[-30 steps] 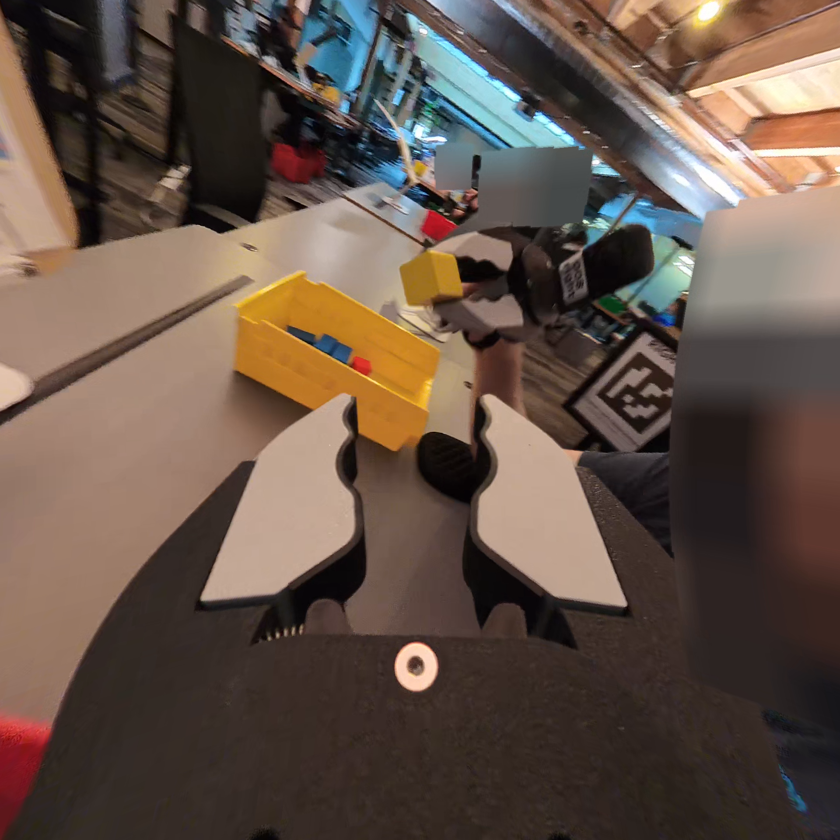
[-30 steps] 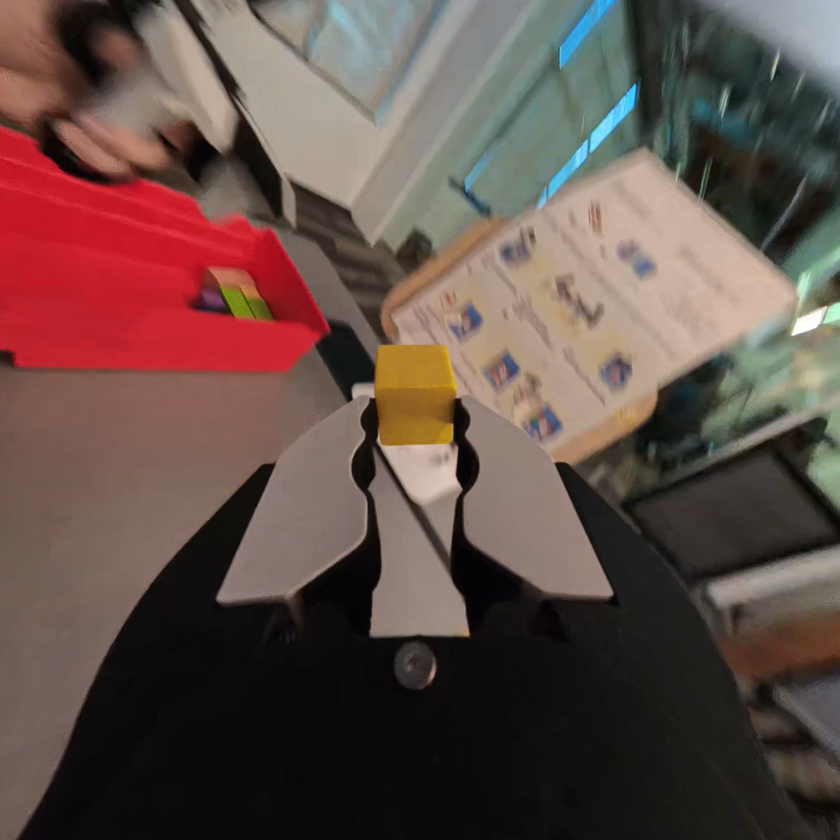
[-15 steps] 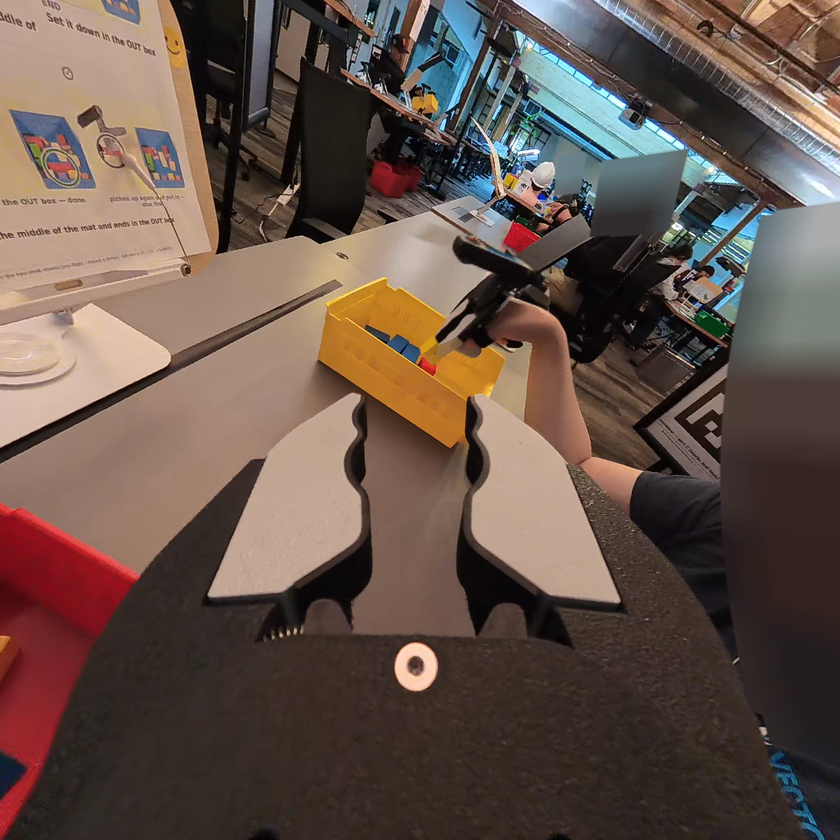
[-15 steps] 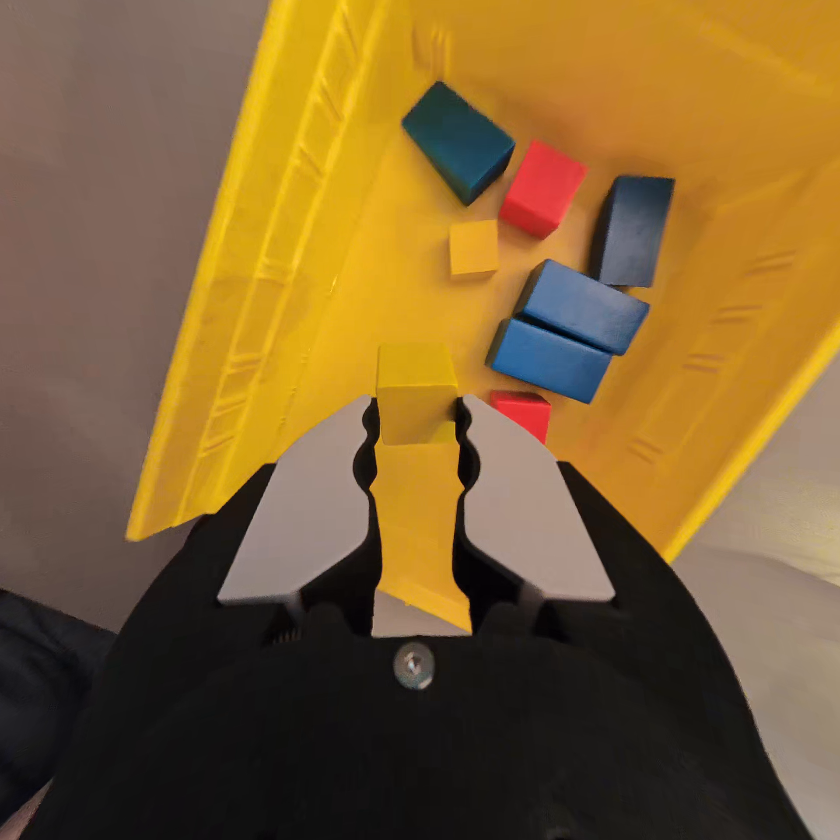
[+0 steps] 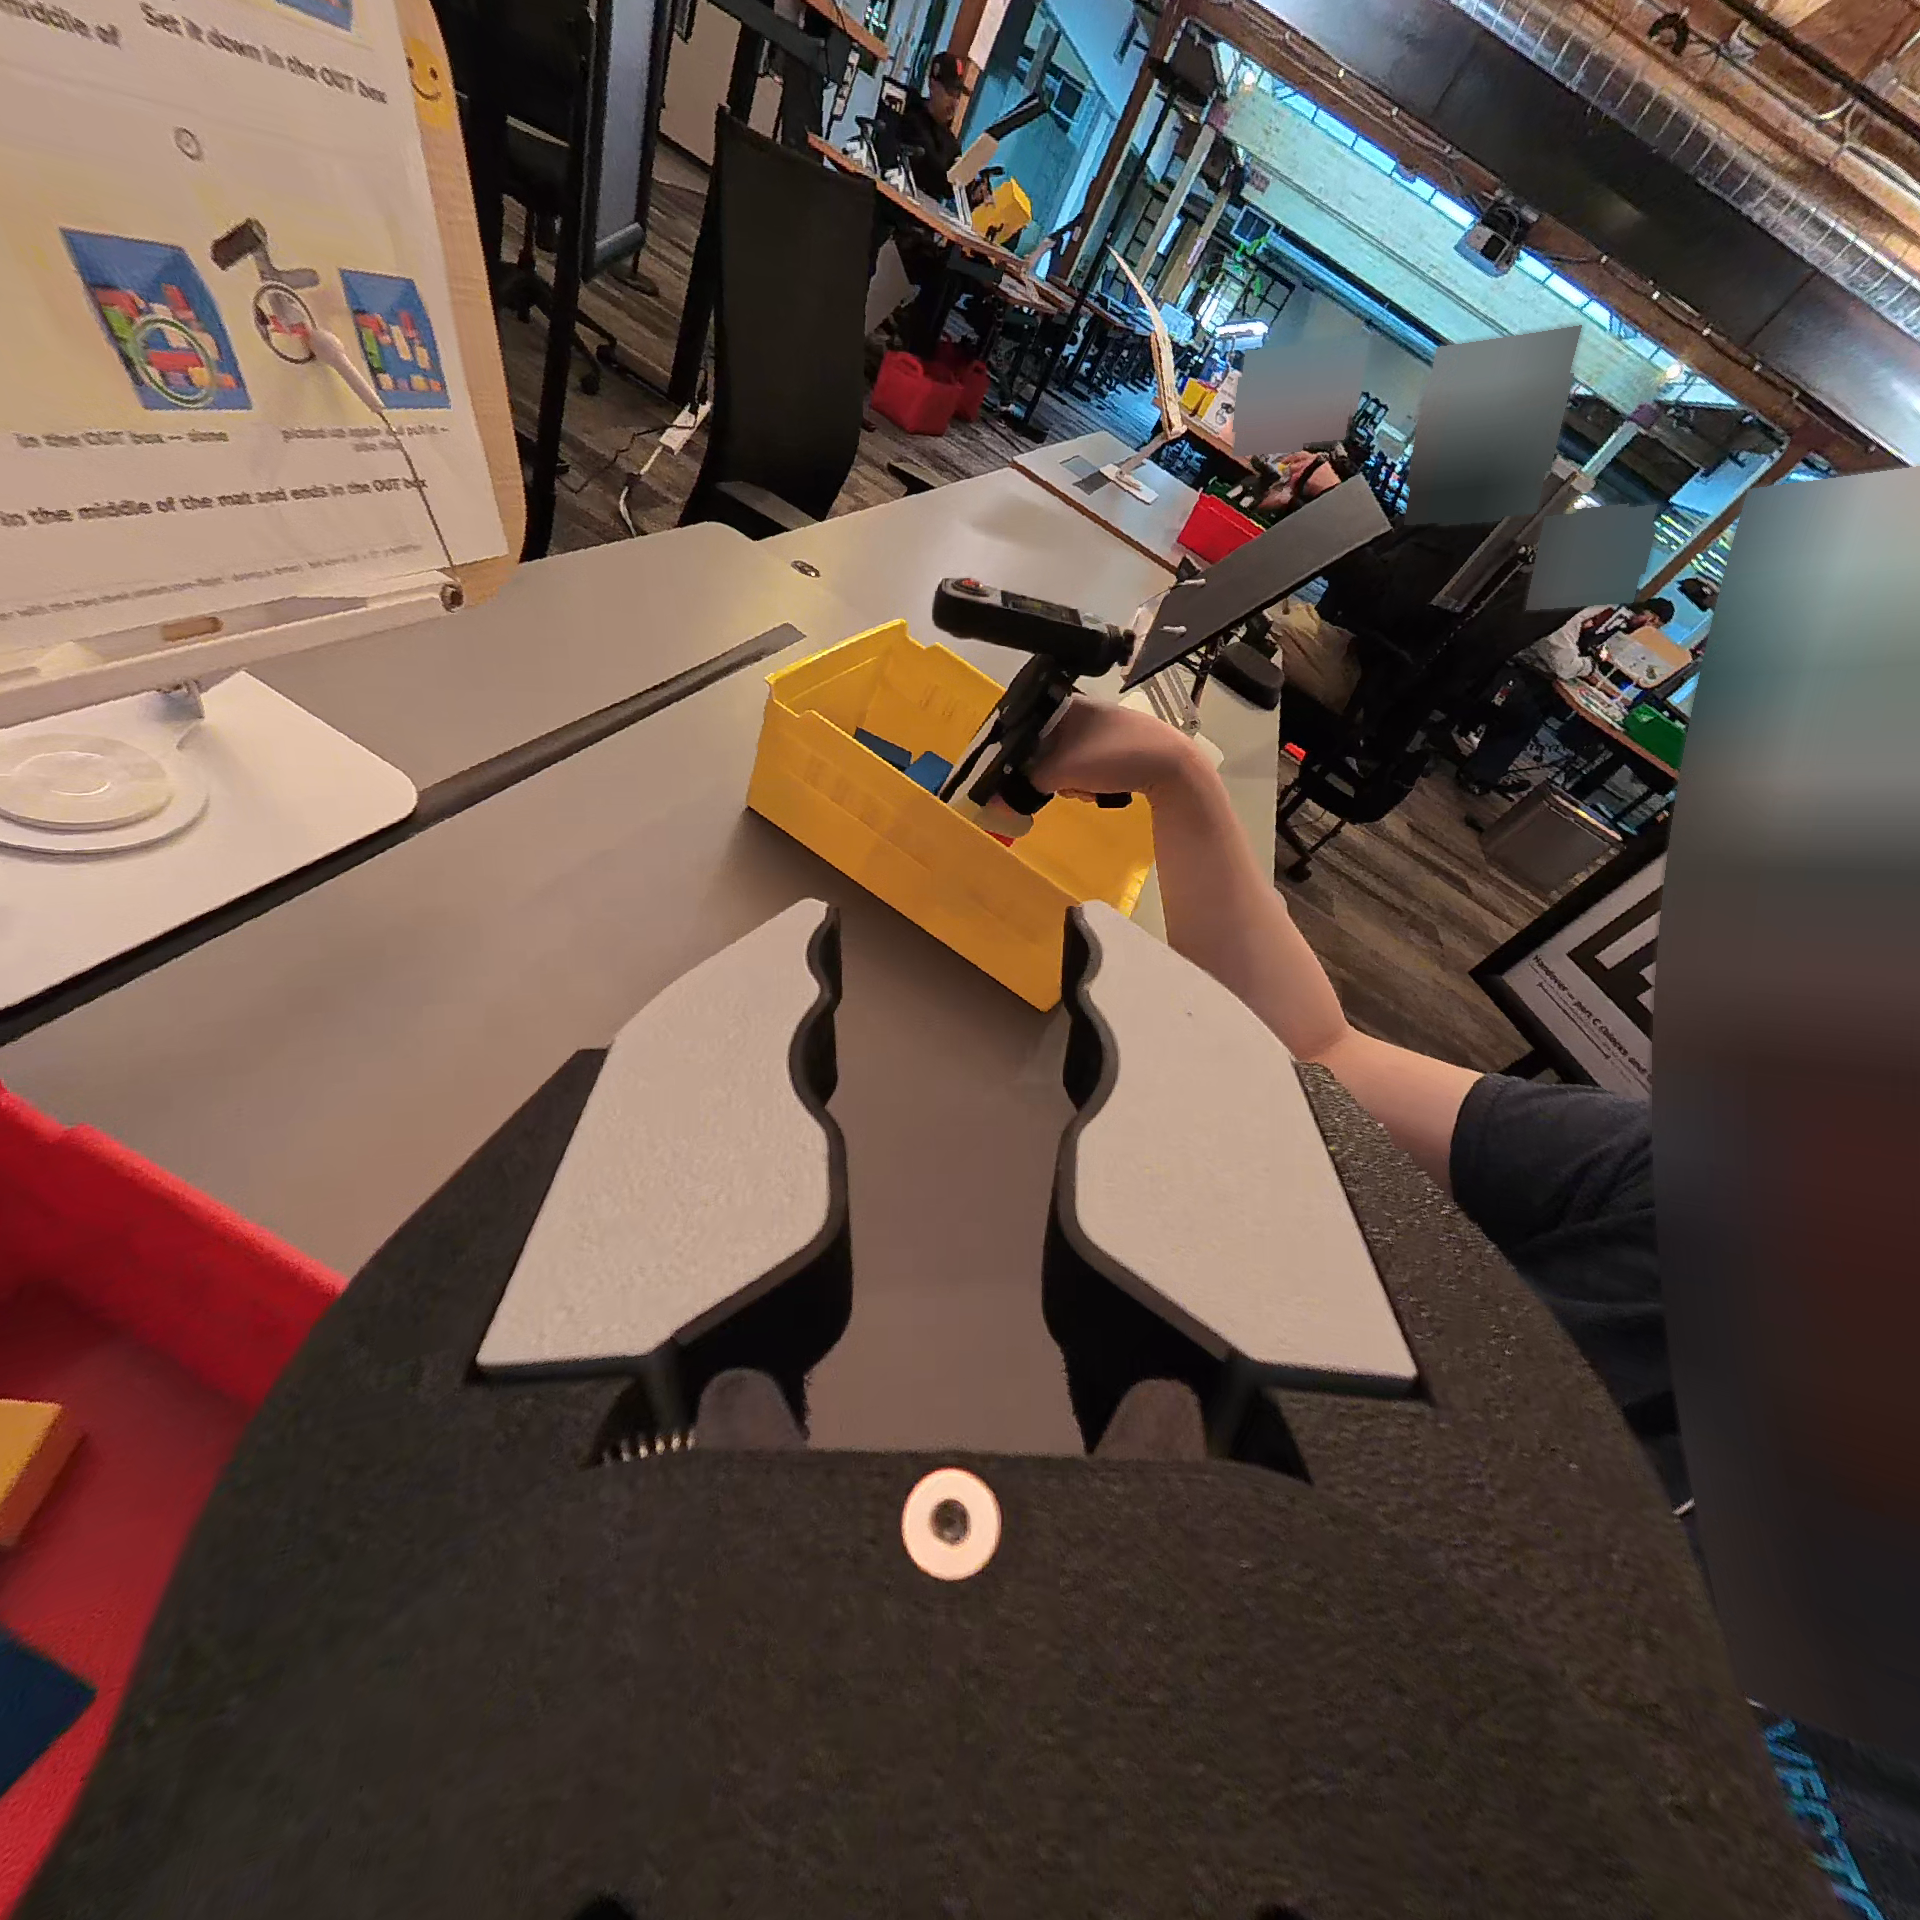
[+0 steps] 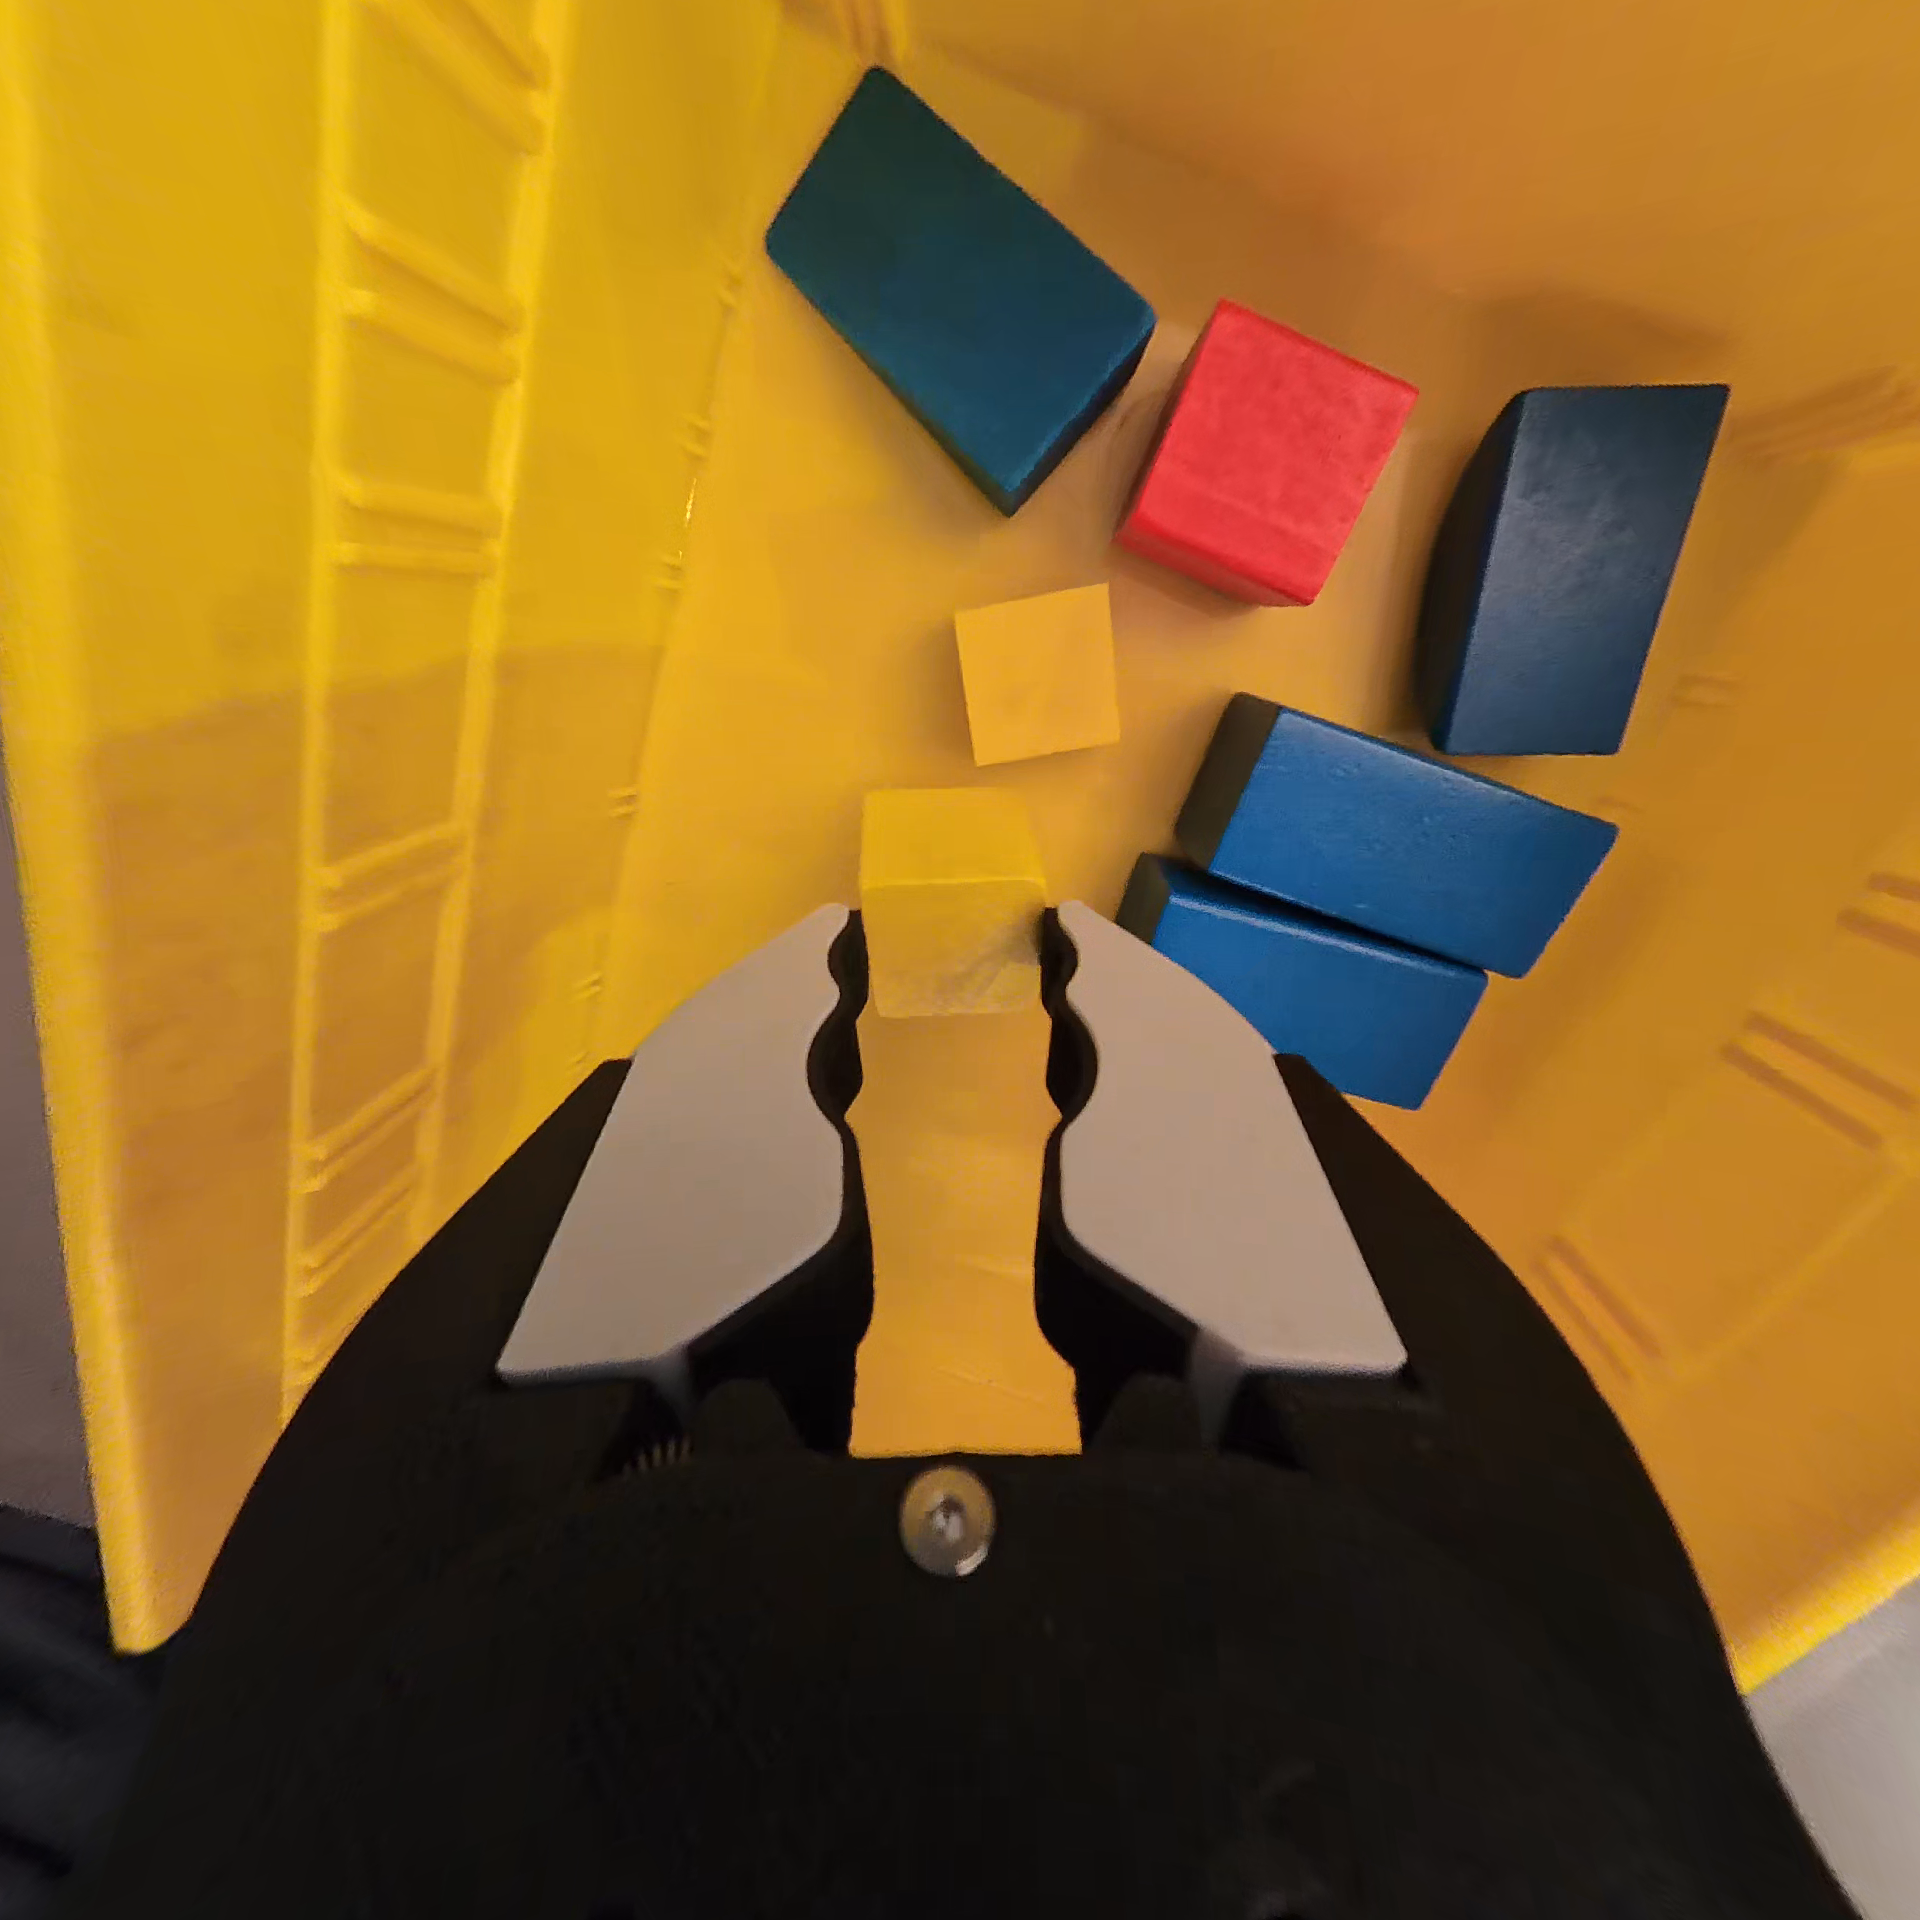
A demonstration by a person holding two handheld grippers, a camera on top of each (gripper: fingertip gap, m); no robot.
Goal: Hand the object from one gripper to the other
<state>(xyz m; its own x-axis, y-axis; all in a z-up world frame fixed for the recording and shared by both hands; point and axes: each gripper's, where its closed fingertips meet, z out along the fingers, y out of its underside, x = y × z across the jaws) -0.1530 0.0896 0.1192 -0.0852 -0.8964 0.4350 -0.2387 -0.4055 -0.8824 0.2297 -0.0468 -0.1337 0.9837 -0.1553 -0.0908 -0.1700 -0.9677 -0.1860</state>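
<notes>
Yellow cube point(image 6: 951, 894), pinched at the tips of the right gripper point(image 6: 951, 940), both fingers pressed against its sides, held inside the yellow bin point(image 6: 416, 623) above the floor — whether touching it, cannot tell. Just beyond, a second yellow cube point(image 6: 1037, 673) lying flat. To the right, two blue blocks point(image 6: 1382, 842) stacked askew; farther in, a red cube point(image 6: 1268, 452), a teal block point(image 6: 956, 281) and a dark blue block point(image 6: 1574, 566).

From the left wrist view: same right gripper point(image 5: 997, 790) dipped nose-down into the bin point(image 5: 904, 862) on the grey table point(image 5: 364, 987). Left gripper point(image 5: 945, 1029) spread wide, nothing between its fingers, hovering over the table short of the bin. Red bin point(image 5: 135, 1247) at lower left — a yellow piece point(image 5: 31, 1465) inside. Instruction sheet point(image 5: 229, 312) on a white stand at upper left.
</notes>
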